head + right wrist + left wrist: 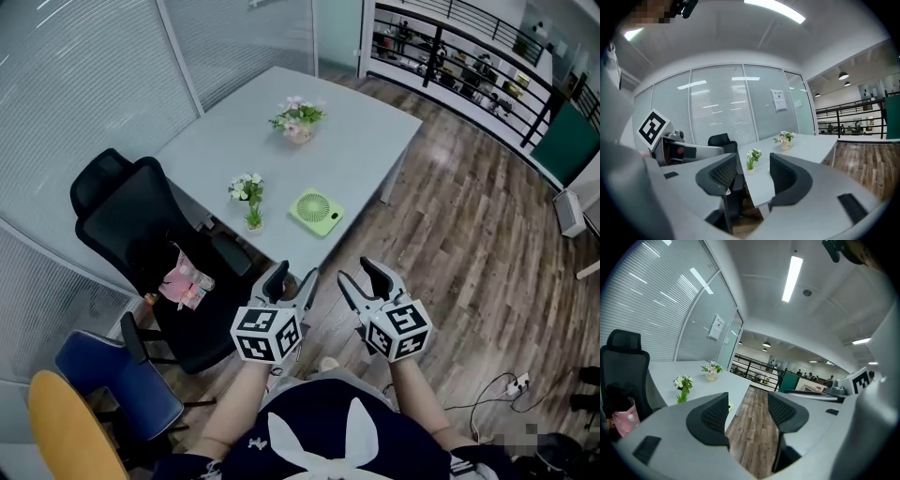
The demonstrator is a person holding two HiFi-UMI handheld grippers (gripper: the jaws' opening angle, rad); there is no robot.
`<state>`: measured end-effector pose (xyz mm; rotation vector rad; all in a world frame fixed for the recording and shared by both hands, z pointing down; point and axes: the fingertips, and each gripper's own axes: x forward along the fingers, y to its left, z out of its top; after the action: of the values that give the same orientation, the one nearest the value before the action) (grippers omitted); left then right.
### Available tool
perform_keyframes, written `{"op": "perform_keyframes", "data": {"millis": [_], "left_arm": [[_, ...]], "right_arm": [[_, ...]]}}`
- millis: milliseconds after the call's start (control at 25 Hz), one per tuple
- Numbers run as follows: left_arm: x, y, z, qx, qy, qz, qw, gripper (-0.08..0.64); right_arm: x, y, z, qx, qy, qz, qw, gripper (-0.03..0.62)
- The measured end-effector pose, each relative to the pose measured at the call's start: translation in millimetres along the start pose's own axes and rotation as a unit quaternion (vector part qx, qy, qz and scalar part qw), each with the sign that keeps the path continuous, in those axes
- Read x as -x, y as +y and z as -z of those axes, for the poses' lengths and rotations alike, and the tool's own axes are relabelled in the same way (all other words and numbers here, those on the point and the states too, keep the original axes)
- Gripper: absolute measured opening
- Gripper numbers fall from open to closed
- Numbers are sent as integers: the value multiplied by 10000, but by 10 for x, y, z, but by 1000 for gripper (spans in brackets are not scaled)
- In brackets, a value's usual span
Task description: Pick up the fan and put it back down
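Closest in, the person holds both grippers side by side above the wooden floor point(469, 244), just short of the table's near corner. The left gripper point(292, 281) has its jaws spread wide with only floor showing in the gap, and the right gripper point(366, 279) also has its jaws apart with nothing between the pads. To the left stands a black office chair point(131, 225) with a pink bag point(185, 284) on its seat, and a blue chair point(112, 375) and a yellow chair point(56, 422) sit nearer the lower left corner. Beyond the grippers, the green fan point(316, 211) lies flat on the grey table point(366, 141) near its front edge, untouched. A small white flower pot point(248, 199) stands just left of the fan, and a second flower pot point(298, 120) sits farther back. A black railing point(469, 56) runs behind.
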<state>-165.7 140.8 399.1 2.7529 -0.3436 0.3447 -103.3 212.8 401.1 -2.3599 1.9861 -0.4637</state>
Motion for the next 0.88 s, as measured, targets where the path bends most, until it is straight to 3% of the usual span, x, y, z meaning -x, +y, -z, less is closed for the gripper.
{"op": "perform_keyframes", "data": {"millis": [160, 320, 880], "left_arm": [[-147, 18, 94, 427, 12, -34, 9991, 255], [-252, 69, 205, 602, 73, -187, 9980, 255], [-810, 410, 504, 637, 732, -445, 9943, 253]], "right_arm": [[-58, -171, 18, 29, 111, -181, 9998, 225], [-105, -330, 80, 1, 233, -267, 9994, 235], [-468, -800, 267, -436, 592, -468, 9962, 276]]}}
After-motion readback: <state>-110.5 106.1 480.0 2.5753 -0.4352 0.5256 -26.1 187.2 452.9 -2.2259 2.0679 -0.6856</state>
